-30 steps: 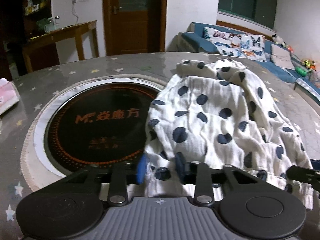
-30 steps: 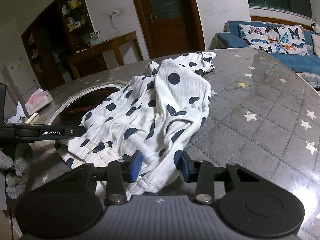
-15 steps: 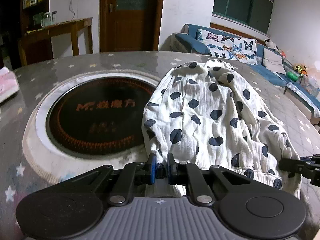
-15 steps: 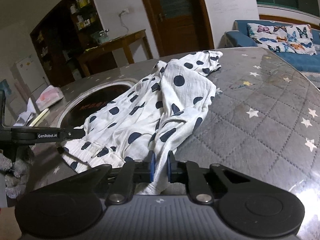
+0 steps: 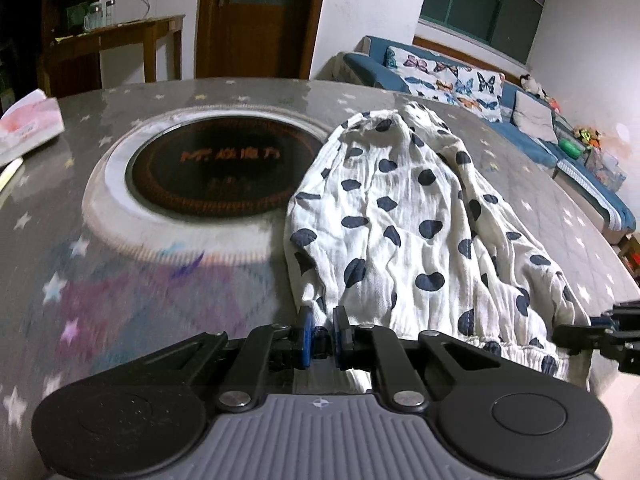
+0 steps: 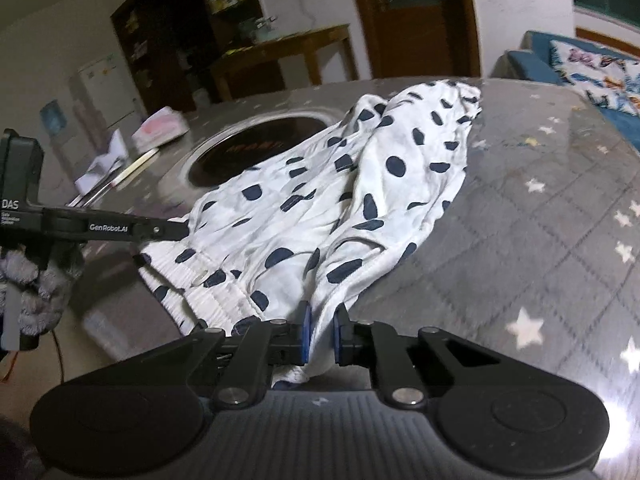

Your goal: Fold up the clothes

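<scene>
The garment (image 5: 420, 232) lay spread on the table (image 5: 120, 300), its far end toward the sofa (image 5: 500, 112) behind the table. The round cooktop (image 5: 212, 172) sat set into the table just left of the garment, whose edge seemed to overlap its rim. The left gripper (image 5: 320, 334) and the right gripper (image 6: 320, 332) pinched the near hem at opposite corners. A tissue pack (image 5: 28, 128) lay far left.
</scene>
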`<state>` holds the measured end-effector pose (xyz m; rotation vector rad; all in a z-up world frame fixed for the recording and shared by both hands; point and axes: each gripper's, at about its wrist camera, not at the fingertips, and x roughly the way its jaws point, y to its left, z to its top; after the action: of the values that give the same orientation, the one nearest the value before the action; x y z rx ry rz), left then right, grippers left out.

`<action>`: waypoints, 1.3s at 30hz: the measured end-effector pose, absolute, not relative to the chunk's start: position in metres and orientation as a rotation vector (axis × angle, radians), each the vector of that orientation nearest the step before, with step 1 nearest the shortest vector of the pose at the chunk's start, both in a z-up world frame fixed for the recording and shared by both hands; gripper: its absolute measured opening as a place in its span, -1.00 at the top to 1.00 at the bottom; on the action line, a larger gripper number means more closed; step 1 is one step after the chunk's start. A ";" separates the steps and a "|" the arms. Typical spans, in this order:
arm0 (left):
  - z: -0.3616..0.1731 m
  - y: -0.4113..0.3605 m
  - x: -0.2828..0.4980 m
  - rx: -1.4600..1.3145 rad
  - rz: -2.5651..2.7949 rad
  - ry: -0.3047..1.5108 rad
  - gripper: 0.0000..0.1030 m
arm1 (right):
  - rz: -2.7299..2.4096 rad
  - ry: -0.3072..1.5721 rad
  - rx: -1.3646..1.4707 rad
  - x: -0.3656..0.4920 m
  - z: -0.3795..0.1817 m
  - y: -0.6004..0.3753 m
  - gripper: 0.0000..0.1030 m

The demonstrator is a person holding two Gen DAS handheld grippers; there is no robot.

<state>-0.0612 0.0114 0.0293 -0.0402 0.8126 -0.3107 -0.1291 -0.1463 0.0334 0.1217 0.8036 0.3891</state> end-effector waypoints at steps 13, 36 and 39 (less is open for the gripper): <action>0.062 0.028 -0.078 -0.036 -0.347 0.748 0.37 | 0.415 0.781 0.078 -0.124 0.075 -0.175 0.48; 0.034 -0.028 -0.003 -0.043 -0.397 0.785 0.04 | 0.148 0.716 0.086 0.118 0.070 -0.229 0.28; 0.028 -0.029 0.001 -0.049 -0.398 0.806 0.04 | 0.123 0.726 0.104 0.141 0.061 -0.232 0.25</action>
<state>0.0010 -0.0286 0.0284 -0.0486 0.8057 -0.3984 0.1411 -0.2324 0.0612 0.1039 0.7263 0.1227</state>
